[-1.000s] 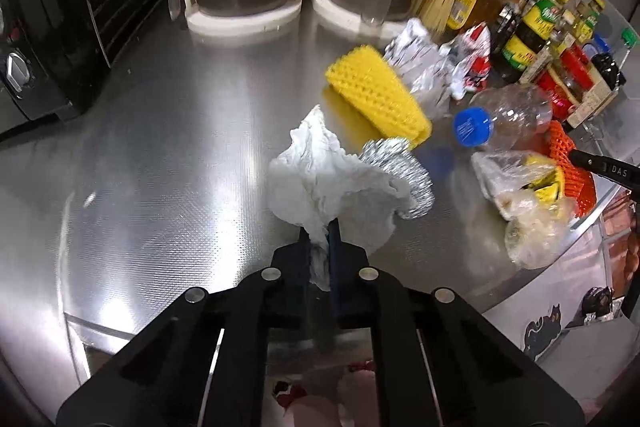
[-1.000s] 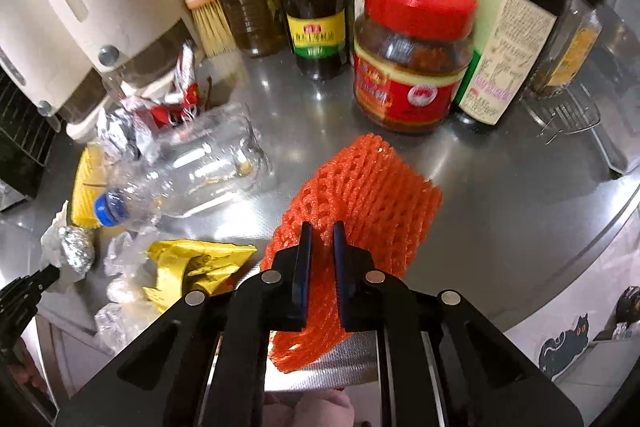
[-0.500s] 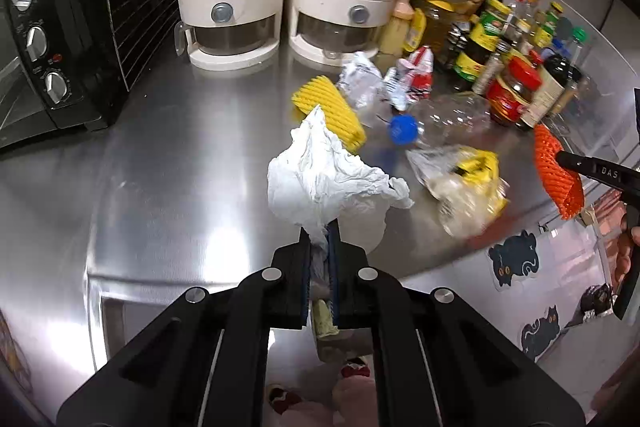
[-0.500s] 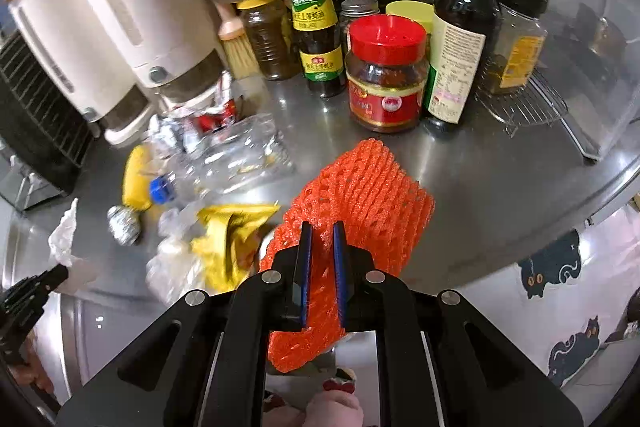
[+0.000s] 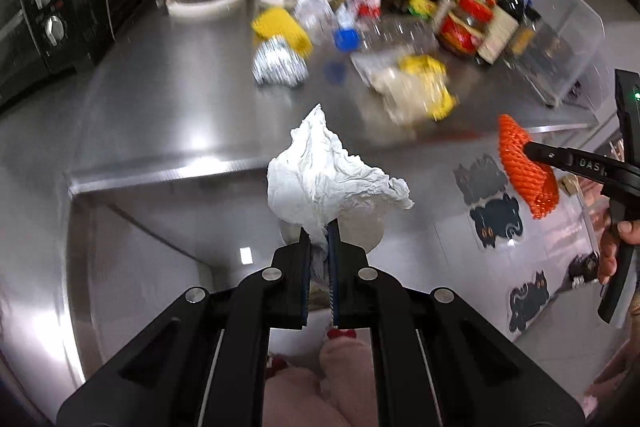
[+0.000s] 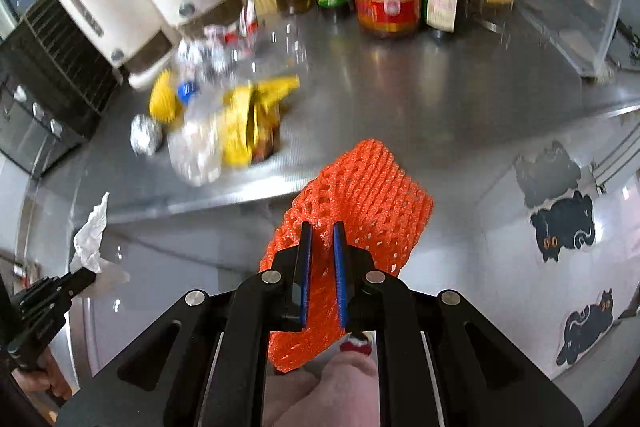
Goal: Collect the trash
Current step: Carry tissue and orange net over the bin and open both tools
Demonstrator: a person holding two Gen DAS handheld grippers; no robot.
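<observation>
Left tongs point(image 5: 319, 247) clamped on crumpled white paper tissue point(image 5: 326, 179); right tongs point(image 6: 322, 251) clamped on orange foam fruit net point(image 6: 360, 203). Both pieces, a second ago above the brushed steel table point(image 5: 160, 99), now carried out past its front edge, over the floor side. Probable step: transport toward a bin, not in view. Left behind near the table's middle: crushed foil ball point(image 5: 278, 67), yellow foam net point(image 5: 280, 29), clear plastic bottle with blue cap point(image 5: 384, 35), yellow-printed plastic bag point(image 5: 416, 91). Collection therefore judged partly done.
</observation>
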